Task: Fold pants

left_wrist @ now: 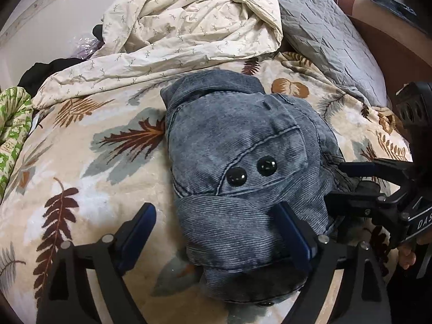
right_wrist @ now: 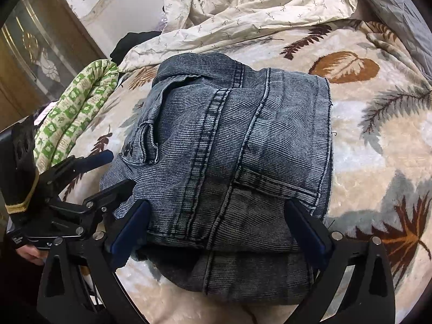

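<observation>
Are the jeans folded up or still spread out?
Folded. The jeans sit as a compact stacked bundle on the leaf-print blanket, layers visible at the near edge.

1. Leaf-print blanket [left_wrist: 89, 145]: cream ground with brown and grey-green leaves; covers the bed.
2. Cream sheet [left_wrist: 183, 35] with small sprig print: crumpled in a heap along the blanket's far edge.
3. Grey quilted pillow [left_wrist: 326, 40]: at the far right corner, just beside the sheet.
4. Green-and-white patterned cloth [right_wrist: 78, 113]: bunched at the left edge.
5. Black garment [left_wrist: 40, 73]: beyond the green cloth, partly under the sheet.
6. Wooden cabinet [right_wrist: 29, 62] with gold ornament: stands beyond the left edge.
</observation>
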A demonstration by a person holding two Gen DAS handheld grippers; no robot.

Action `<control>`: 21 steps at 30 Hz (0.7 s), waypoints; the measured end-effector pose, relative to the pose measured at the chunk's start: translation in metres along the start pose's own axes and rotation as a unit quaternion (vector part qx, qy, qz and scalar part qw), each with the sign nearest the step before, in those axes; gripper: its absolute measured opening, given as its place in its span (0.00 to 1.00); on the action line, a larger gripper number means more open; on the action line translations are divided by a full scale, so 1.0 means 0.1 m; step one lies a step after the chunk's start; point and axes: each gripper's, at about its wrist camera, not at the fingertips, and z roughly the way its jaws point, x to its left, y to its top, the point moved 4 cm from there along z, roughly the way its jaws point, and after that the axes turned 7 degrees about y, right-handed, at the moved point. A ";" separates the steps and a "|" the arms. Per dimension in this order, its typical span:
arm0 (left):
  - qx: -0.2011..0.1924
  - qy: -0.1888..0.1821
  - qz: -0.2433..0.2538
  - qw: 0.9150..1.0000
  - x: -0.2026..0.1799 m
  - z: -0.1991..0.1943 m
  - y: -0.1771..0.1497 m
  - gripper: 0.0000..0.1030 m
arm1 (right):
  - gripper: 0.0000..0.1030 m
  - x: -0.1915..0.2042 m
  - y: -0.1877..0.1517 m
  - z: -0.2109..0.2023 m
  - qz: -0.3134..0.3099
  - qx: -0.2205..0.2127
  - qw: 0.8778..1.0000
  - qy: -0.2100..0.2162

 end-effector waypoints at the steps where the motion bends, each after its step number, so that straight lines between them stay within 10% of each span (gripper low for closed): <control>1: 0.000 0.001 0.000 1.000 0.00 0.00 0.00 0.91 | 0.99 0.00 0.00 0.00 -0.001 -0.001 1.000 0.002; 14: 0.006 -0.012 -0.017 1.000 0.10 -0.06 0.06 0.94 | 1.00 -0.05 0.07 0.03 0.009 -0.004 1.000 0.013; 21: -0.010 -0.009 -0.090 0.996 0.64 -0.19 0.19 0.94 | 0.95 -0.23 0.27 -0.40 0.075 -0.037 0.993 0.087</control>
